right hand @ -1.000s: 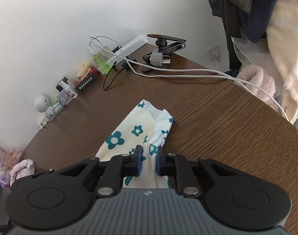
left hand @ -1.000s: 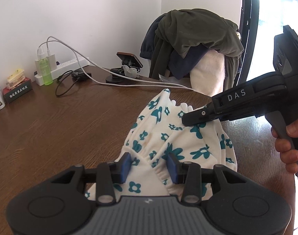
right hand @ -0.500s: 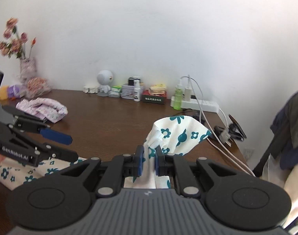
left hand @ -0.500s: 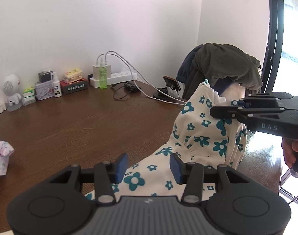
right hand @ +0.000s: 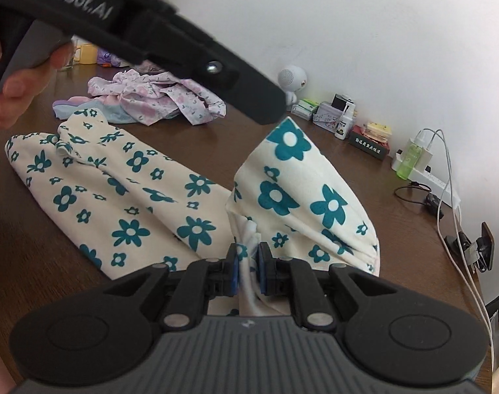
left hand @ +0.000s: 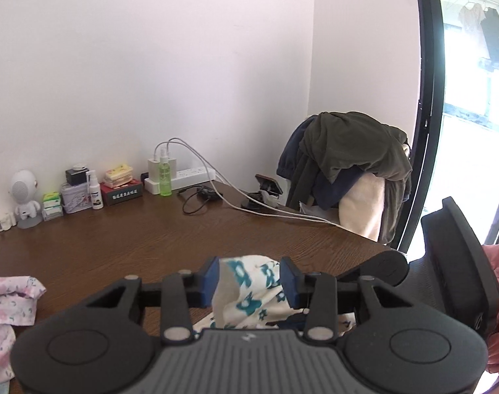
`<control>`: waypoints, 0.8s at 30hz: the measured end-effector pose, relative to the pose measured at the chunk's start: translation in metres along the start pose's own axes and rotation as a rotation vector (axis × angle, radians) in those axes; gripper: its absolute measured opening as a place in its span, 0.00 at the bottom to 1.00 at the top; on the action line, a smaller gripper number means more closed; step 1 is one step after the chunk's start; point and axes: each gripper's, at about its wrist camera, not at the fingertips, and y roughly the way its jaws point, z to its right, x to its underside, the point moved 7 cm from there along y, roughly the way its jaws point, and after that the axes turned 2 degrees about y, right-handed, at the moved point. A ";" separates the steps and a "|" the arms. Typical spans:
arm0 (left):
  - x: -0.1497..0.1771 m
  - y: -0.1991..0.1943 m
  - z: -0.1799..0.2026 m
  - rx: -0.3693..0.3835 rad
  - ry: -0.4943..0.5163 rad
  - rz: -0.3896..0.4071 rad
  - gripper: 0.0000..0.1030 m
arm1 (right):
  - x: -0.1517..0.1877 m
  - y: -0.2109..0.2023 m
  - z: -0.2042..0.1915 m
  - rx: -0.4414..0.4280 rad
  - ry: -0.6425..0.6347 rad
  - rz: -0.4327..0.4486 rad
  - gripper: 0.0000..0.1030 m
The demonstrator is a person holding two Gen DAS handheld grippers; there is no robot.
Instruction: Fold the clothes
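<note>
A cream garment with teal flowers (right hand: 128,193) lies on the brown table (right hand: 26,246). My right gripper (right hand: 248,271) is shut on one end of it and holds that end lifted and folded over toward the rest. My left gripper (left hand: 251,282) is open, with a raised fold of the same garment (left hand: 246,292) between its blue pads, not pinched. The left gripper's black body (right hand: 170,55) crosses the top left of the right wrist view, above the cloth.
A pile of pink floral clothes (right hand: 161,95) lies at the table's far left. Small bottles, boxes and a white figurine (left hand: 24,197) line the wall. A power strip with cables (left hand: 184,175) and a phone stand (left hand: 266,190) sit at the back. A clothes-draped chair (left hand: 351,164) stands beyond the table.
My right gripper has carried its end of the garment up and over toward the left part. My left gripper has risen and now looks level across the table.
</note>
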 end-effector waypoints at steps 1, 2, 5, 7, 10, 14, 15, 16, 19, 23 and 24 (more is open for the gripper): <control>-0.001 0.008 0.005 0.020 0.004 -0.006 0.34 | 0.002 0.001 -0.002 -0.005 0.003 -0.004 0.10; -0.003 0.016 0.009 0.037 0.007 -0.013 0.34 | 0.003 0.002 -0.003 -0.008 0.007 -0.007 0.10; 0.007 0.048 0.010 0.007 0.022 -0.088 0.27 | 0.005 0.007 -0.003 -0.008 0.037 -0.005 0.11; 0.021 0.069 0.001 -0.017 -0.012 -0.155 0.13 | 0.006 0.006 -0.001 -0.011 0.061 0.008 0.13; 0.039 0.087 -0.017 0.007 -0.130 -0.206 0.12 | 0.008 -0.004 -0.002 -0.044 0.058 0.023 0.28; 0.052 0.091 -0.034 0.023 -0.209 -0.219 0.12 | 0.012 -0.031 -0.002 -0.092 0.046 0.049 0.47; 0.054 0.092 -0.036 0.020 -0.213 -0.220 0.12 | 0.011 -0.040 0.002 -0.113 0.076 0.064 0.47; 0.055 0.092 -0.038 0.020 -0.217 -0.221 0.12 | 0.010 -0.049 0.007 -0.132 0.107 0.080 0.47; 0.057 0.092 -0.042 0.018 -0.224 -0.224 0.12 | 0.009 -0.068 0.035 -0.143 0.229 0.125 0.47; 0.058 0.093 -0.043 0.008 -0.223 -0.228 0.12 | 0.015 -0.068 0.051 -0.085 0.231 0.110 0.35; 0.058 0.093 -0.043 0.008 -0.222 -0.228 0.12 | 0.017 -0.069 0.050 -0.091 0.213 0.107 0.34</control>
